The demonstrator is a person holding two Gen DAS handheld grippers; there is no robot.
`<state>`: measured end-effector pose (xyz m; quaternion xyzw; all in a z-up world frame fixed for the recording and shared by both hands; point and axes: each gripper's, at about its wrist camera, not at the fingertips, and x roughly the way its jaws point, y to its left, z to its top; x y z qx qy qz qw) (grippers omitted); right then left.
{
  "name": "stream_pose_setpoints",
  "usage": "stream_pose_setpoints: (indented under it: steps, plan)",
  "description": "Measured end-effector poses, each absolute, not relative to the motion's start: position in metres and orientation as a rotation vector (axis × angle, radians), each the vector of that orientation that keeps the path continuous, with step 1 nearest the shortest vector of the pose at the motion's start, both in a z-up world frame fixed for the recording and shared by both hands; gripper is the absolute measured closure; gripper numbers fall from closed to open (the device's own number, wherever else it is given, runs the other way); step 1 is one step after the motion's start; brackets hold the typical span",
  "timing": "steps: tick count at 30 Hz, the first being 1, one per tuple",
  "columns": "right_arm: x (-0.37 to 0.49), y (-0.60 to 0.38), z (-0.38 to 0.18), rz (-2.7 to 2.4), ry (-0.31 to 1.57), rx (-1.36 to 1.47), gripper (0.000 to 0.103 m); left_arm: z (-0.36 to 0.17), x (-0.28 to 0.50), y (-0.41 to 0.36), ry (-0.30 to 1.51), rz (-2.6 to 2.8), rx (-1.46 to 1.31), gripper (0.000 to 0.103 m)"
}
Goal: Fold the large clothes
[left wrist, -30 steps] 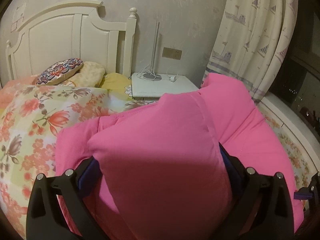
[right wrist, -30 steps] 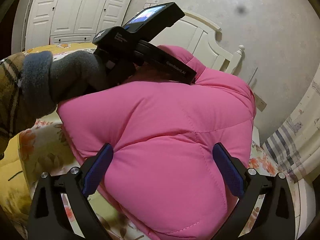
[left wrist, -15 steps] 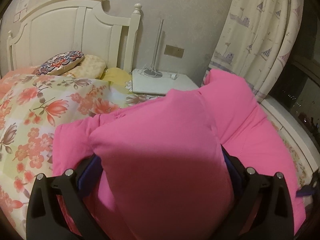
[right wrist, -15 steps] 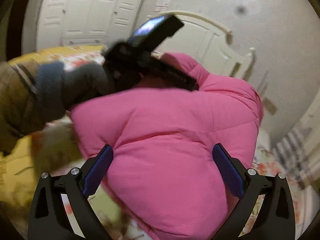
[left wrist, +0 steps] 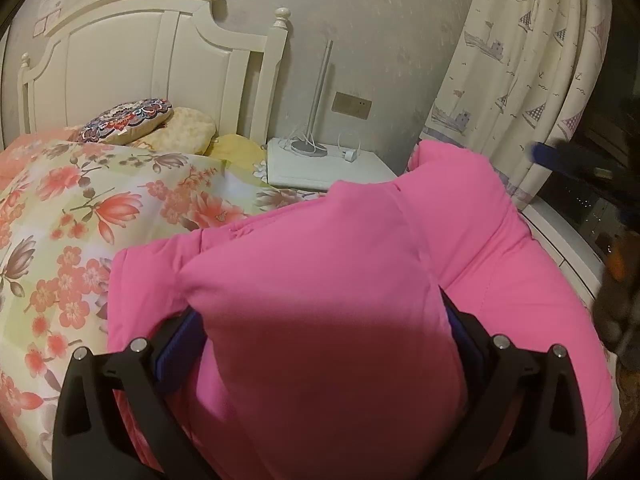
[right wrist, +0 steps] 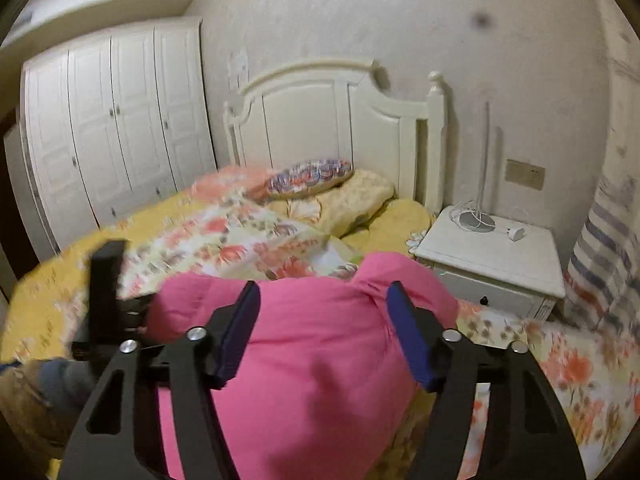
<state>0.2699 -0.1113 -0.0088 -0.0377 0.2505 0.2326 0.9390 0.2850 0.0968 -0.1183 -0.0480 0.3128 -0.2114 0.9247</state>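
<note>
A puffy pink jacket (left wrist: 340, 280) lies bunched on the bed. My left gripper (left wrist: 320, 332) is shut on a thick fold of it, and the fabric bulges over both blue pads (left wrist: 180, 352). In the right wrist view the same pink jacket (right wrist: 312, 380) sits below and beyond my right gripper (right wrist: 324, 296). That gripper's jaws are closing, its blue pads (right wrist: 240, 332) show in full and nothing is pinched between them. At the left of that view the left gripper's black body (right wrist: 104, 292) is held by a hand in a grey sleeve (right wrist: 56, 376).
A floral quilt (left wrist: 80, 216) covers the bed, with pillows (left wrist: 124, 120) by the white headboard (right wrist: 320, 120). A white nightstand (right wrist: 492, 256) with a lamp base and charger stands at the right. A curtain (left wrist: 520, 80) hangs at the right; a wardrobe (right wrist: 112, 128) stands at the left.
My right gripper has pulled back and up off the jacket, and its jaws have narrowed. The left gripper has stayed put, still clamped on the pink fold.
</note>
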Motion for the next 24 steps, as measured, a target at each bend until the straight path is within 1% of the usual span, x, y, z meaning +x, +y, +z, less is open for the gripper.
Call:
stream_pose_setpoints:
  steps: [3,5,7,11,19,24]
  plan:
    - [0.306,-0.088,-0.034,0.462,0.619,-0.157,0.047,-0.119,0.285,0.099,0.637,-0.436,-0.110,0.002]
    - [0.334,-0.072,-0.069,0.472,0.724,-0.255,0.047,-0.119,0.286,0.104,0.634,-0.405,-0.128,0.002]
    - [0.352,-0.078,-0.081,0.551,0.790,-0.149,0.047,-0.121,0.288,0.110,0.635,-0.394,-0.154,0.002]
    - [0.367,-0.076,-0.094,0.616,0.870,-0.128,0.046,-0.121,0.291,0.112,0.636,-0.380,-0.167,0.002]
    - [0.371,-0.093,-0.114,0.673,0.892,0.038,0.046,-0.121,0.294,0.107,0.633,-0.368,-0.158,0.002]
    - [0.371,-0.092,-0.113,0.643,0.910,0.036,0.046,-0.122,0.295,0.107,0.639,-0.363,-0.150,0.002]
